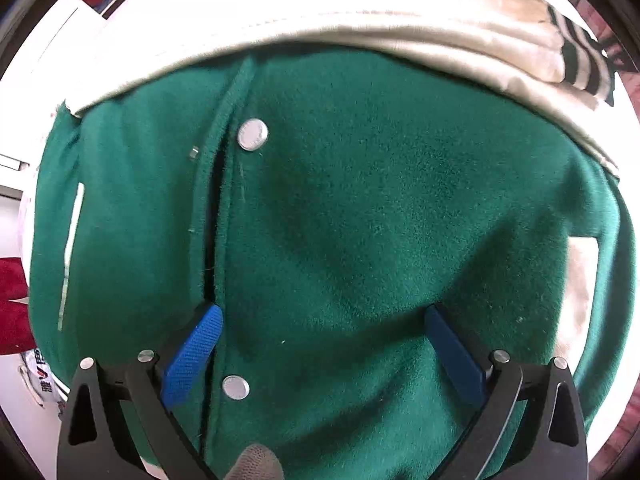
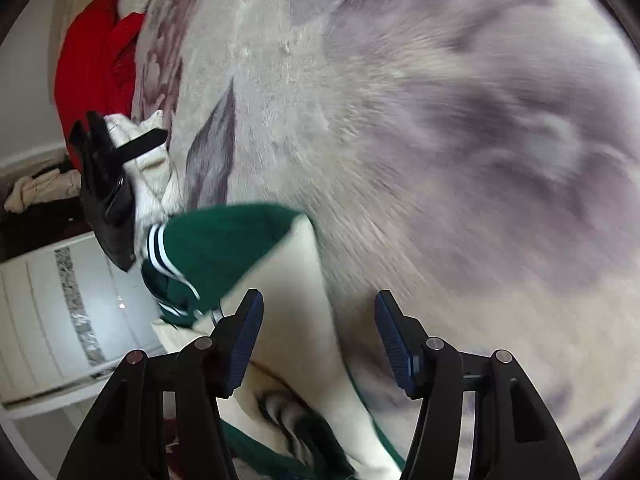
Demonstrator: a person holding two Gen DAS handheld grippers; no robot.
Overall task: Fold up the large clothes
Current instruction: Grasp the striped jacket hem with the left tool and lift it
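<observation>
A green varsity jacket (image 1: 360, 208) with cream sleeves (image 1: 360, 16) fills the left wrist view, front side up, with a silver snap (image 1: 253, 134) beside its placket. My left gripper (image 1: 323, 312) points down at the green cloth, jaws wide apart, with cloth lying flat below them and nothing pinched. In the right wrist view, a green part of the jacket (image 2: 232, 240) with a striped cuff (image 2: 158, 246) lies on a cream sleeve (image 2: 296, 312). My right gripper (image 2: 319, 296) hovers open over that sleeve's edge and grips nothing.
The jacket lies on a grey floral blanket (image 2: 440, 140). Red clothing (image 2: 92, 64) sits at the far left. The black body of the other hand-held tool (image 2: 104, 184) rests on cream cloth. A white cabinet (image 2: 48, 300) stands at the lower left. A gloved fingertip (image 1: 256, 460) shows at the bottom.
</observation>
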